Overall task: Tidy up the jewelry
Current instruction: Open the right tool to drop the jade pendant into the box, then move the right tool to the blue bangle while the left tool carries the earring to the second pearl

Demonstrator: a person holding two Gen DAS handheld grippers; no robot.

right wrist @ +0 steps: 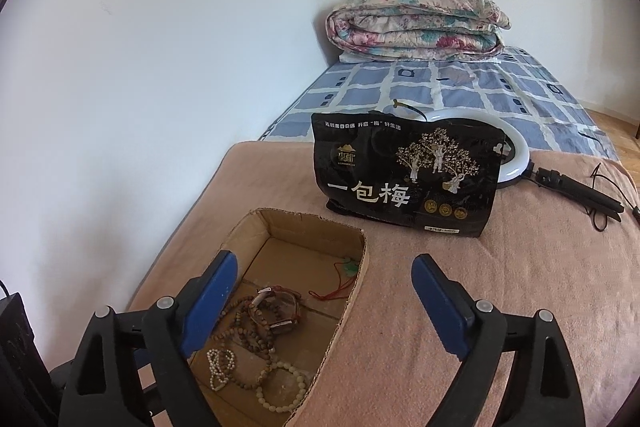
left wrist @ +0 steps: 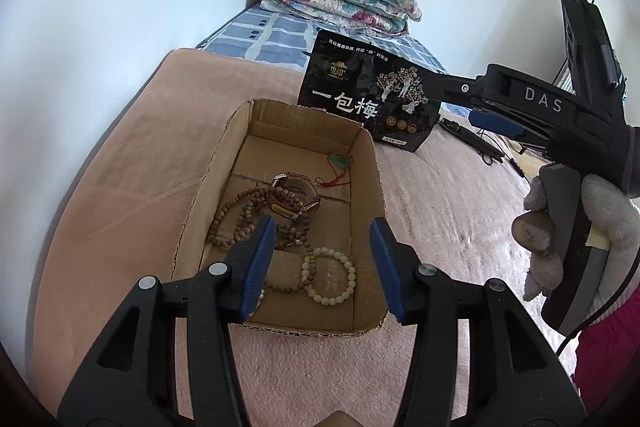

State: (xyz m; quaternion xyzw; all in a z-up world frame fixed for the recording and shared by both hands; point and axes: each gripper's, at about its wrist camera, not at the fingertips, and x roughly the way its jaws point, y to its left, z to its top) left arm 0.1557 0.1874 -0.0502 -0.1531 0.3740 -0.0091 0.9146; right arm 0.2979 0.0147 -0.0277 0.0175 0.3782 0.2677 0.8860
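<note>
Cardboard box holds wooden beads, watch, pale bracelet, jade pendant; my left hand-held gripper and right hand-held gripper both spread, empty.

The left gripper hangs over the near end of an open cardboard box, its blue-padded jaws spread apart with nothing between them. Inside the box lie a pale bead bracelet, brown wooden beads, a watch and, toward 12 o'clock, a green pendant on red cord. At 3 o'clock a gloved hand holds the right gripper, which reaches toward a black snack bag.
</note>
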